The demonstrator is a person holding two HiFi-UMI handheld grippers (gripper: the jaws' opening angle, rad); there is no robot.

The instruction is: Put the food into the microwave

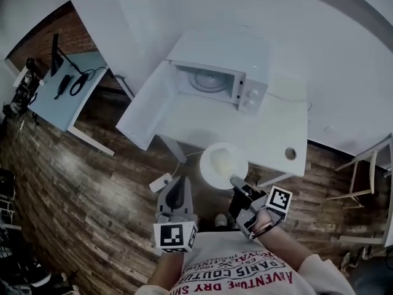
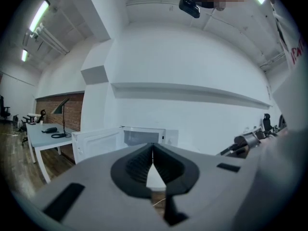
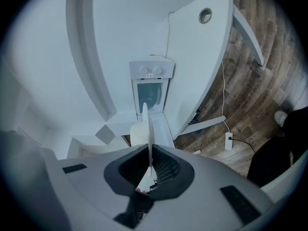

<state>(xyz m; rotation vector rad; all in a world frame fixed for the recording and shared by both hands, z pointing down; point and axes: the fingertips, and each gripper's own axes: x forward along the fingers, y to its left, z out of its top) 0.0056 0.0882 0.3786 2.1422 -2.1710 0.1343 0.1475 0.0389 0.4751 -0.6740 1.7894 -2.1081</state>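
A white microwave [image 1: 215,78] stands on a white table [image 1: 270,134] with its door [image 1: 144,106] swung wide to the left and the turntable showing inside. My right gripper [image 1: 236,183] is shut on the near rim of a white plate [image 1: 222,165], held in front of the table's near edge. In the right gripper view the plate [image 3: 147,129] shows edge-on between the jaws, with a pale lump on it and the microwave [image 3: 150,88] beyond. My left gripper [image 1: 176,192] is shut and empty beside the plate. It faces the microwave [image 2: 144,136].
A white power strip [image 1: 161,182] with a cable lies on the wooden floor under the table's front. A round cable hole [image 1: 290,153] sits in the table's right corner. A second desk [image 1: 64,88] with a lamp stands at the left, a chair [image 1: 362,171] at the right.
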